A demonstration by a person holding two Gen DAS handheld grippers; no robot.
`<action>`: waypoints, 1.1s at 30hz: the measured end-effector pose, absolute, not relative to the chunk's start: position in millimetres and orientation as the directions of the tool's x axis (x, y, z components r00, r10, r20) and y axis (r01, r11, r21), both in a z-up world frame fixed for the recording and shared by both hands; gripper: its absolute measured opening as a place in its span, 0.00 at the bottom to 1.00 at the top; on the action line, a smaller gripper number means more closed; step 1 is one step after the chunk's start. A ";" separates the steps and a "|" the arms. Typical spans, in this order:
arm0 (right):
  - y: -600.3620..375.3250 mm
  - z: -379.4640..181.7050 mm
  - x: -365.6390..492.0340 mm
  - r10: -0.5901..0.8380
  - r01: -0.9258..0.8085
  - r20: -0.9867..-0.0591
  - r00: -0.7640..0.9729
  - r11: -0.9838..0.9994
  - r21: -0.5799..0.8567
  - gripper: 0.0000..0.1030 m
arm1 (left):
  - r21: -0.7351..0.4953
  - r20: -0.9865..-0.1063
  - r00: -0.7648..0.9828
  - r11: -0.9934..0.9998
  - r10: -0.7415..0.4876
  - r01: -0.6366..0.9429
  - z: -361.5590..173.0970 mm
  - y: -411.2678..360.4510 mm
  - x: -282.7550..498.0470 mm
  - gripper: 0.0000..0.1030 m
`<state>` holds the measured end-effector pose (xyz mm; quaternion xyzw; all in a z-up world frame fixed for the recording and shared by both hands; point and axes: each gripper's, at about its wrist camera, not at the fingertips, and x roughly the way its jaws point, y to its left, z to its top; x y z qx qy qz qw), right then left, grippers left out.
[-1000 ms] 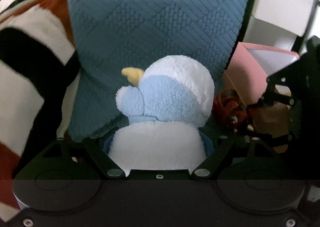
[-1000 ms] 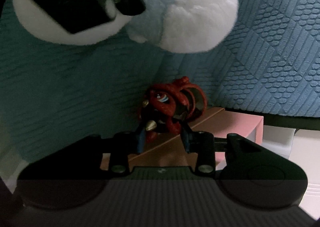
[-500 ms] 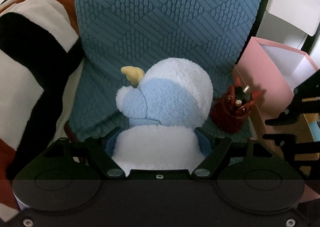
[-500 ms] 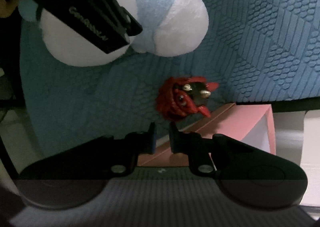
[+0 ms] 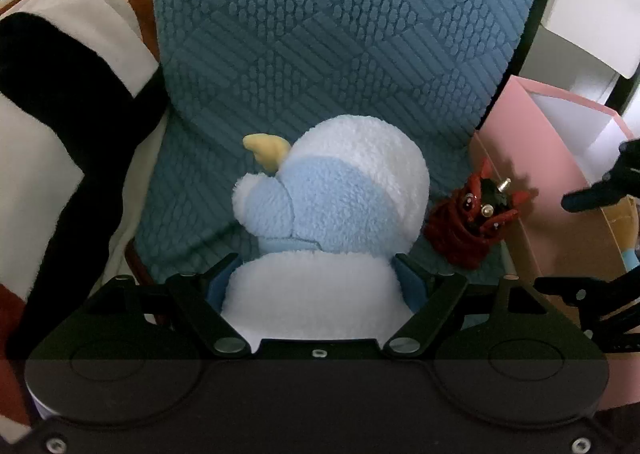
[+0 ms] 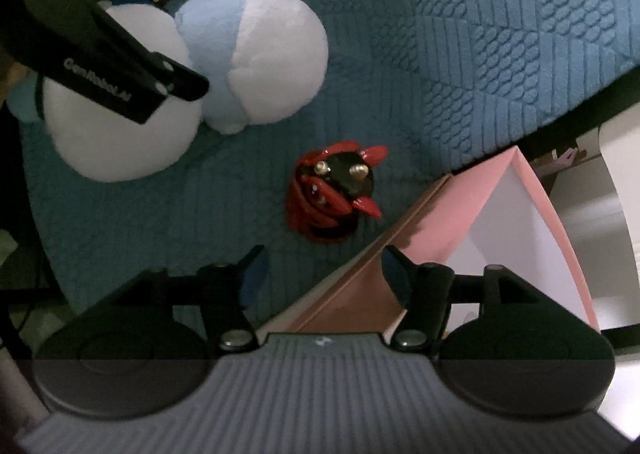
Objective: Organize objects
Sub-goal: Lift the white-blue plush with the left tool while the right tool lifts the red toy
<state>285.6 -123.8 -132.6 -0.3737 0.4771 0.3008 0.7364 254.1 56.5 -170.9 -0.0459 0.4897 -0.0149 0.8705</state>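
Fluffy white plush penguin [image 5: 320, 214] clamped in left gripper [image 5: 316, 286]; right gripper [image 6: 320, 274] just opening, empty, red figurine [image 6: 332, 194] standing free.

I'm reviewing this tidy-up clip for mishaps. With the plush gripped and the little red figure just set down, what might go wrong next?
1. The red figure stands loose on the soft blue quilt, beside the plush toy; moving the plush may topple it.
2. The right gripper, jaws just opened and empty, hangs close above the figure and the pink box edge and may clip either.
3. The left gripper pinches only the plush's lower body, which may slip.

Left gripper [image 5: 312, 286] jaws clamped; right gripper [image 6: 322, 274] jaws just opening, empty.
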 end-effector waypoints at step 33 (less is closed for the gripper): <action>-80.2 -157.2 332.5 0.087 -0.718 -0.947 0.309 0.674 -0.172 0.45 | -0.174 -0.881 0.455 0.983 -0.131 -0.053 -177.3 69.4 261.8 0.90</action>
